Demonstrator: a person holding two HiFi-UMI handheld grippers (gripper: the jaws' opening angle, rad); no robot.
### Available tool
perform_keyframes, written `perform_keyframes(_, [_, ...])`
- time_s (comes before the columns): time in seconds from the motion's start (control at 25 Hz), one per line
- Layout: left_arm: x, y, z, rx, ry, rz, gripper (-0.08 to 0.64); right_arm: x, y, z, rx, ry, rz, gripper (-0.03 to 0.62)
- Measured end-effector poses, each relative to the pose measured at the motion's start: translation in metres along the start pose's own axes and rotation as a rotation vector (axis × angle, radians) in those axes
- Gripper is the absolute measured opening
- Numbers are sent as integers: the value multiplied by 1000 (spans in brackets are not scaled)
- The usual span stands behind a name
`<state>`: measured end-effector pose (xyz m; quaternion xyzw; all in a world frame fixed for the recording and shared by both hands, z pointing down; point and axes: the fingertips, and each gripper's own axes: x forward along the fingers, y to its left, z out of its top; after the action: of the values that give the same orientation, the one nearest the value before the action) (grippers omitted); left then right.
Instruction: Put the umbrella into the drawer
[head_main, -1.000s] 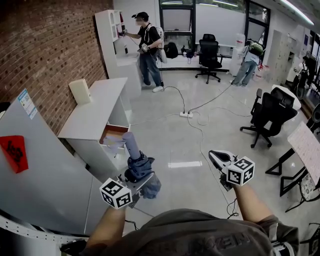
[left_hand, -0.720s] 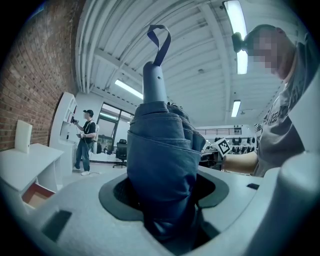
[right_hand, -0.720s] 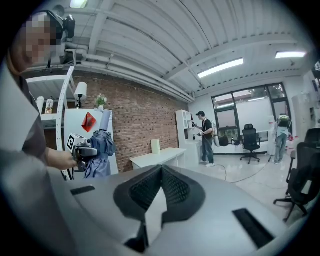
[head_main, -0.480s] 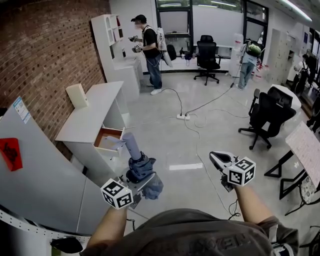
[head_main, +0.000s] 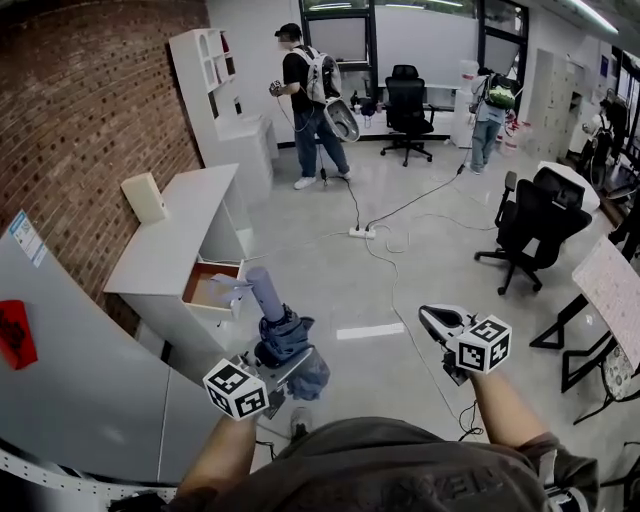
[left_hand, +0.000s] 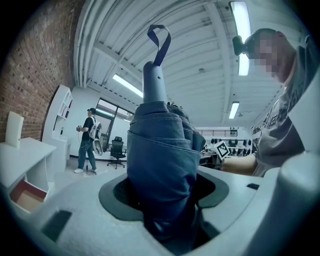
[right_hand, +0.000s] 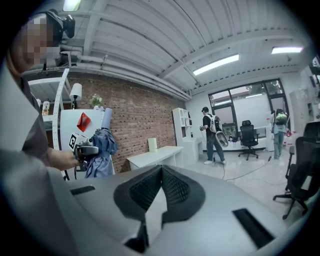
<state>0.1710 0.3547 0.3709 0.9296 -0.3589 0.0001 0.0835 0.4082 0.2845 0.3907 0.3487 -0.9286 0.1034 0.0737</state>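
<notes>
Umbrella (head_main: 281, 334) stands upright, clamped in the level left gripper (head_main: 291, 367); right gripper (head_main: 429, 317) closed, empty.

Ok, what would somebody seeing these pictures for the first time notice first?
The folded blue umbrella, standing upright in the left gripper at the bottom centre of the head view. Next, the open drawer of the white cabinet by the brick wall just beyond it, and the right gripper, shut and empty, at lower right.

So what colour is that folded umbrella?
The umbrella is dusty blue, its handle paler grey-blue; clearest in the left gripper view.
</notes>
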Motion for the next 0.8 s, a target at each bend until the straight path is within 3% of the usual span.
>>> perform_keyframes(0.32, [4,108,3,-13,-24,-79,262,95,-6,18,-23,13,-61,-8])
perform_keyframes(0.8, [-5,307,49,49,22,-161,262,290,1,82,-30,-27,-101,-8])
